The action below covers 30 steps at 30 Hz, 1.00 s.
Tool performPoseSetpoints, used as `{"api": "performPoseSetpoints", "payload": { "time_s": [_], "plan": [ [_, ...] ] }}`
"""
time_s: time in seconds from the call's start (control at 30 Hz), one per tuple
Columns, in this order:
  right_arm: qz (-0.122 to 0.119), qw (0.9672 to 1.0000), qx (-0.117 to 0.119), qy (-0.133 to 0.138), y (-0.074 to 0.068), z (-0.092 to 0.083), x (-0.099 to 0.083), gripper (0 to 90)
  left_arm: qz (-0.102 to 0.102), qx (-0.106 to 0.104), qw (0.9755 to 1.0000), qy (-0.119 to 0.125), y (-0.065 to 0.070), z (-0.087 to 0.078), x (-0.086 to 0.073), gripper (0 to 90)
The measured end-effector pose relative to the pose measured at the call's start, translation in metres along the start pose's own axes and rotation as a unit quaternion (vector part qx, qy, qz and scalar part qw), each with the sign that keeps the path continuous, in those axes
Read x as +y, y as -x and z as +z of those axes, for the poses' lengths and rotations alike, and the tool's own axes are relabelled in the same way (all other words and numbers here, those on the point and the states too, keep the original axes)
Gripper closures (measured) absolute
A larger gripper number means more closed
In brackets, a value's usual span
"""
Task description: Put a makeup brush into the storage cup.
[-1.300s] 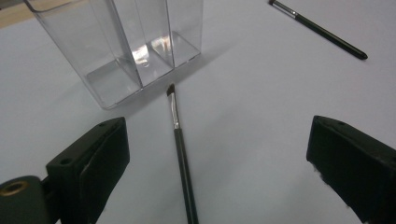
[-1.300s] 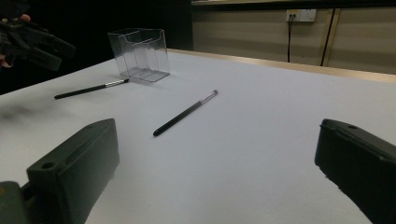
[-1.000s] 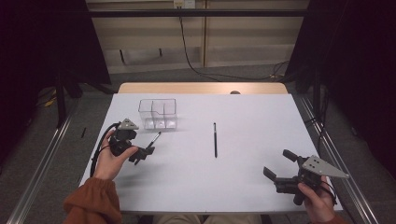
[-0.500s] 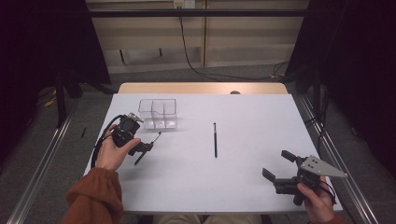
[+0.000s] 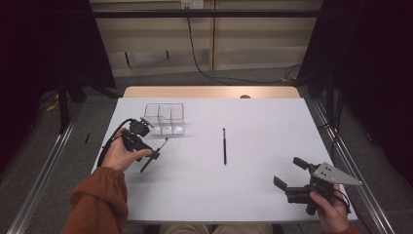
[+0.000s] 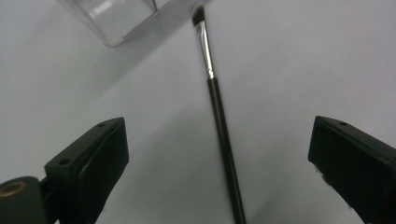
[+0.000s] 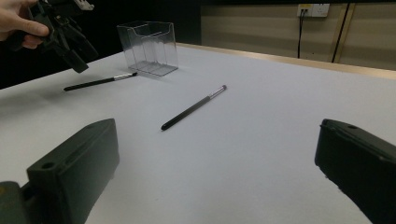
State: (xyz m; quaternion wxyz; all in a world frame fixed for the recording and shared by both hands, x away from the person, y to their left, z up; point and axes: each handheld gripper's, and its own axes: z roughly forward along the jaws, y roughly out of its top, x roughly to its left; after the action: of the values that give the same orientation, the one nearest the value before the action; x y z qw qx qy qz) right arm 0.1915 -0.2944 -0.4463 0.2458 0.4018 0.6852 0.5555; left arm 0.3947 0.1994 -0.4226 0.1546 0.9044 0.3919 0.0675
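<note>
A thin black makeup brush point(image 5: 155, 154) lies on the white table point(image 5: 253, 195), its bristle end pointing at a clear plastic organizer point(image 5: 165, 118). My left gripper point(image 5: 150, 151) hovers just above this brush, open, jaws either side of it without touching. In the left gripper view the brush point(image 6: 223, 140) runs up between the jaws toward the organizer's corner point(image 6: 112, 18). A second black brush point(image 5: 224, 145) lies at the table's middle. My right gripper point(image 5: 290, 175) is open and holds nothing near the front right edge. The right gripper view shows the middle brush point(image 7: 194, 108) ahead of it.
The organizer point(image 7: 148, 46) has several open compartments and stands at the back left. The right gripper view also shows the left gripper point(image 7: 65, 32) and the brush point(image 7: 98, 82) under it. A wooden strip point(image 5: 209, 91) borders the table's far edge. Cables hang on the wall behind.
My left hand has moved slightly away and to the right, bringing its open jaws over the left brush. The right gripper and both brushes have stayed in place.
</note>
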Motion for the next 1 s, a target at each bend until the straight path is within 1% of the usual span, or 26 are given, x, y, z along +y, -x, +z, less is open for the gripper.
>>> {"api": "performPoseSetpoints", "payload": {
  "time_s": [0.07,0.13,0.17,0.2,0.23,0.27,0.3,0.37,0.43,0.5,0.57,0.6,0.63,0.67,0.7,0.73,0.77,0.8,0.87,0.9,0.97,1.0],
  "plan": [
    [0.000,1.0000,0.000,0.000,0.000,0.000,0.000,0.0,-0.002,-0.003,1.0000,-0.004,0.000,0.001,0.000,4.6],
    [0.000,1.0000,0.001,-0.001,0.000,0.000,0.000,0.0,0.005,-0.008,0.9999,-0.010,0.000,0.001,0.002,12.3],
    [0.000,1.0000,0.001,-0.001,0.000,0.000,0.000,0.0,0.008,-0.008,0.9998,-0.014,0.000,0.001,0.003,12.3],
    [-0.002,1.0000,0.002,-0.001,0.000,0.000,0.000,0.0,0.009,-0.006,0.9997,-0.020,0.000,0.002,0.004,14.1],
    [-0.002,1.0000,0.001,-0.001,0.000,0.000,0.000,0.0,0.011,-0.013,0.9995,-0.025,0.000,0.004,0.006,17.8],
    [-0.002,1.0000,0.002,-0.001,0.000,0.000,0.000,0.0,0.010,-0.015,0.9994,-0.030,0.000,0.005,0.007,20.4],
    [-0.002,1.0000,0.002,-0.001,0.000,0.000,0.000,0.0,0.004,-0.024,0.9991,-0.034,0.000,0.007,0.008,22.0],
    [-0.003,1.0000,0.003,-0.001,-0.001,0.000,0.000,0.0,0.000,-0.033,0.9987,-0.039,-0.002,0.009,0.009,26.5],
    [-0.001,1.0000,0.003,0.000,-0.001,0.000,0.000,0.0,-0.004,-0.036,0.9984,-0.045,-0.002,0.012,0.009,32.3],
    [-0.001,1.0000,0.003,0.000,-0.001,0.000,0.000,0.0,-0.004,-0.038,0.9980,-0.050,-0.003,0.014,0.010,34.6],
    [-0.003,1.0000,0.004,-0.002,-0.001,0.000,0.000,0.0,-0.006,-0.037,0.9979,-0.052,-0.003,0.015,0.011,36.7],
    [-0.003,1.0000,0.003,-0.002,-0.001,0.000,0.000,0.0,-0.005,-0.039,0.9977,-0.055,-0.003,0.015,0.012,39.7],
    [-0.003,1.0000,0.003,-0.002,-0.001,0.000,0.000,0.0,-0.006,-0.033,0.9978,-0.057,-0.002,0.016,0.012,43.1],
    [-0.003,1.0000,0.005,-0.003,-0.001,0.001,0.000,0.0,-0.010,-0.024,0.9980,-0.057,-0.002,0.016,0.013,43.6],
    [-0.004,1.0000,0.006,-0.002,-0.001,0.000,0.000,0.0,-0.011,-0.020,0.9982,-0.055,-0.001,0.017,0.013,46.0],
    [-0.005,1.0000,0.007,-0.002,-0.001,0.000,0.000,0.0,-0.009,-0.026,0.9981,-0.056,-0.001,0.018,0.014,48.8],
    [-0.005,1.0000,0.006,-0.002,-0.001,0.000,0.000,0.0,-0.013,-0.030,0.9978,-0.057,-0.001,0.019,0.014,51.3],
    [-0.005,1.0000,0.006,-0.003,-0.001,0.001,0.000,0.0,-0.015,-0.025,0.9980,-0.056,0.000,0.020,0.014,54.1],
    [-0.006,1.0000,0.007,-0.003,-0.001,0.001,0.000,0.0,-0.013,-0.033,0.9978,-0.056,0.000,0.021,0.015,56.6],
    [-0.006,1.0000,0.007,-0.003,-0.001,0.001,0.000,0.0,-0.014,-0.031,0.9978,-0.056,0.000,0.022,0.015,57.7],
    [-0.006,0.9999,0.008,-0.003,-0.001,0.001,0.000,0.0,-0.018,-0.036,0.9977,-0.055,0.001,0.023,0.016,61.8],
    [-0.006,0.9999,0.008,-0.004,-0.001,0.001,0.000,0.0,-0.016,-0.040,0.9975,-0.055,0.001,0.024,0.016,62.7]
  ]
}}
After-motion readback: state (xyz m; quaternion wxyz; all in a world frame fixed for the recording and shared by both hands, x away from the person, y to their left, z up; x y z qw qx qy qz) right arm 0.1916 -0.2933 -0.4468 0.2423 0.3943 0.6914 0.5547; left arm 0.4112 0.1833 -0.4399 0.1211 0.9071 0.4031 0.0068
